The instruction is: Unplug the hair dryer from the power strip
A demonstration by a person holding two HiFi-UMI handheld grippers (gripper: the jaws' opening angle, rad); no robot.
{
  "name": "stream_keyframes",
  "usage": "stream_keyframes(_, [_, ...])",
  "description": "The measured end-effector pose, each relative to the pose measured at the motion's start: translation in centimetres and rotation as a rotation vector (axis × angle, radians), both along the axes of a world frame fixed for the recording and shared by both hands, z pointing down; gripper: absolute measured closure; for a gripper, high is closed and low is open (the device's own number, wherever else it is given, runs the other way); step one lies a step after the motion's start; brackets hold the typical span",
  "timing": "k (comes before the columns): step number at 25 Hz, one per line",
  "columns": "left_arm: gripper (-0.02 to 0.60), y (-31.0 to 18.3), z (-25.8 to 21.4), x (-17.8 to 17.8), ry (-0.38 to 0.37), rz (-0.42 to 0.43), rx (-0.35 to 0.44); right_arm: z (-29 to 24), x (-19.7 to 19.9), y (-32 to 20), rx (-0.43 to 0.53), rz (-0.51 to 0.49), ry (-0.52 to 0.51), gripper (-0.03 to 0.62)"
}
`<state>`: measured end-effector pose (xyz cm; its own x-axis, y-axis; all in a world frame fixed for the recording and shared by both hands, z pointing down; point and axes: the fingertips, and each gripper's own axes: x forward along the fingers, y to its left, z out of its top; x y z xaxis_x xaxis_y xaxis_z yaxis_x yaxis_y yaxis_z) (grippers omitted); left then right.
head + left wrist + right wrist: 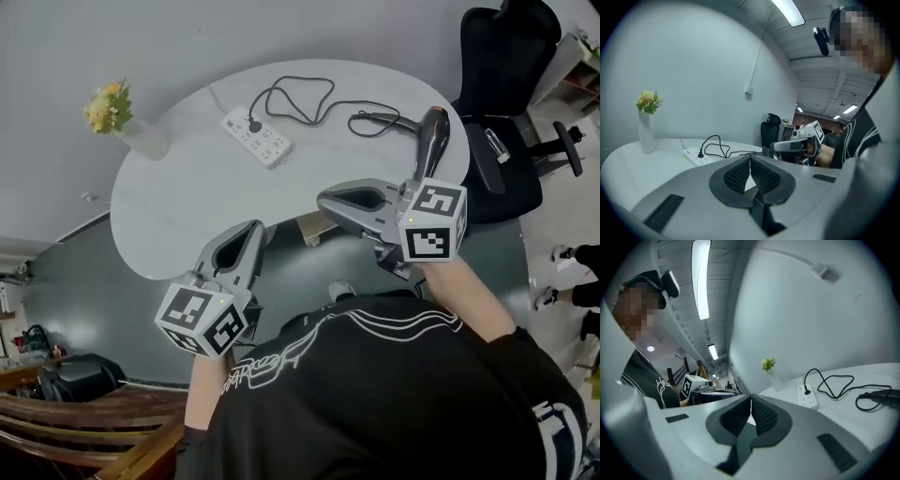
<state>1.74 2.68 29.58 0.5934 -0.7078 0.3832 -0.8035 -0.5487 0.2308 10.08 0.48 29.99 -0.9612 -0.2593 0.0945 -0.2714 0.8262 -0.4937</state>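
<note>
Partly, the closed, empty right gripper hides the hair dryer; left gripper likewise closed.

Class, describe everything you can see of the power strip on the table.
The power strip is a long, white, plastic-looking bar with many sockets. It lies flat and askew on the white table. A black plug sits in a socket near one end; its cord loops toward the hair dryer.
</note>
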Motion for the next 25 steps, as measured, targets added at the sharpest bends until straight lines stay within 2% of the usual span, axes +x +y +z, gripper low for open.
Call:
stream_keyframes(7, [0.578,-5.2,0.0,-1.3,-0.019,0.015,0.017,0.2,-1.5,-3.5,-0.009,0.002,0.003,0.597])
stream_keyframes(15, [0.577,-12.8,2.3,-5.3,-0.018,0.056,-0.002,2.1,-4.8,-9.1,-0.063,0.058,0.039,0.597])
stream_keyframes(22, [0.575,-19.6,6.3,-8.7,-0.114,0.135,-0.029,3.4,-7.4,-14.7,-0.111,0.142,0.066,0.597])
stream_keyframes(25, [0.522,-21.8,7.9,-9.5,-0.142,0.192,-0.047,4.1,-8.0,-16.3,-0.136,0.179,0.076,0.597])
